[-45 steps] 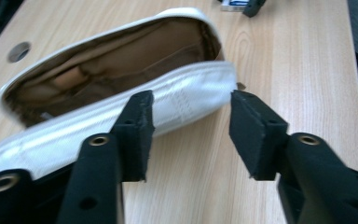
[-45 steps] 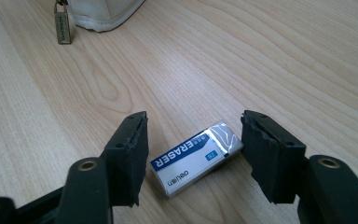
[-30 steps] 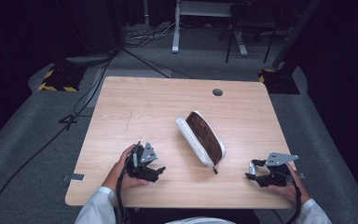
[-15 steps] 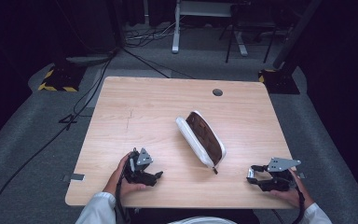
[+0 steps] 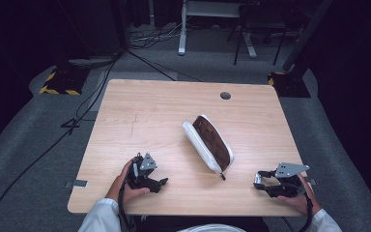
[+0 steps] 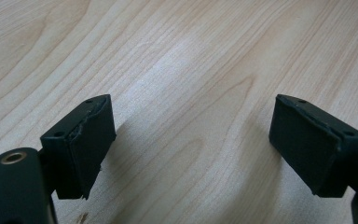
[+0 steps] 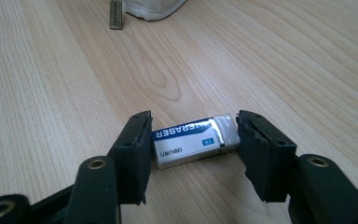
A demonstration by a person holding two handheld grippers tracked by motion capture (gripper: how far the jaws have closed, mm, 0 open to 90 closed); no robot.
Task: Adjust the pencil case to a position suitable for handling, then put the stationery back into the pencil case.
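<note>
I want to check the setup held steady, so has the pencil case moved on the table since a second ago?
No. The pencil case lies at the same slant in the high view, equally far below the round hole in the table, its zipper pull toward the near edge.

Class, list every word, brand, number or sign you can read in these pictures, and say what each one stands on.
"ERASER": on the blue band of the eraser sleeve, between the right gripper jaws.
"deli": brand on the sleeve's white part, seen upside down.
"2B": small mark on the same sleeve, hard to read for sure.
Zip pull of the pencil case: engraved lettering, too small to read.
</note>
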